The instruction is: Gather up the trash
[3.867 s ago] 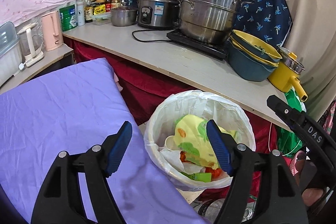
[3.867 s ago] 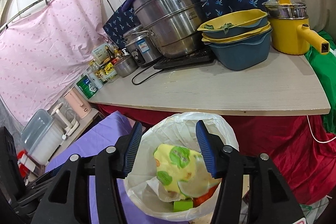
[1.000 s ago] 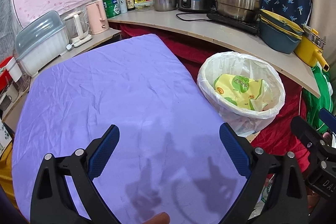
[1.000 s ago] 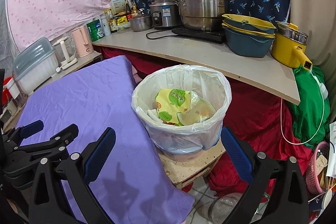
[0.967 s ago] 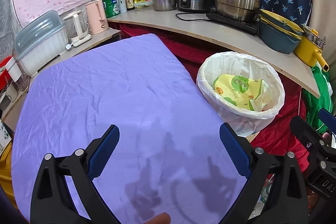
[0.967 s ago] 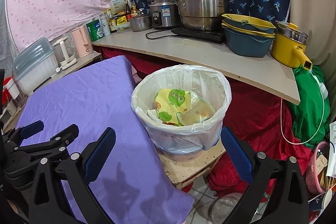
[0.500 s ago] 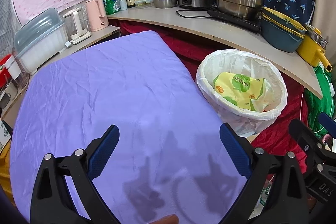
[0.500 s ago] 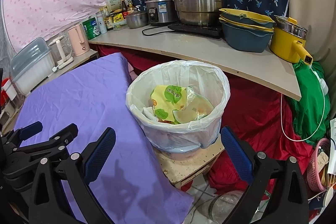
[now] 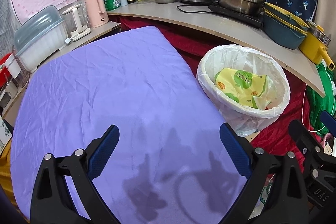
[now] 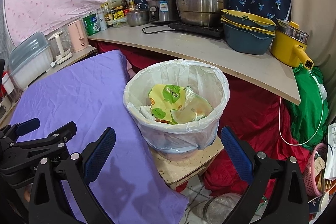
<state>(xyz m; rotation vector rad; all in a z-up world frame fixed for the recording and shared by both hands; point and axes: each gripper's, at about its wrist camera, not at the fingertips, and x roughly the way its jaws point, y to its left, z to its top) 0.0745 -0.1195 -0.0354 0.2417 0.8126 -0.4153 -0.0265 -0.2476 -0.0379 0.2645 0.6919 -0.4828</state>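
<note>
- Where the wrapper (image 10: 166, 102) covers the bin's (image 10: 176, 138) contents, only scraps of white and red trash peek out.
- Yellow-green and crumpled, it lies inside the white liner beside the purple table (image 9: 117, 85).
- Left gripper (image 9: 169, 152) and right gripper (image 10: 168, 152) both gape wide, empty.

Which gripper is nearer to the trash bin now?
Right. The right gripper hangs open just before the trash bin; the left gripper is open over the purple cloth, bin off to its right.
</note>
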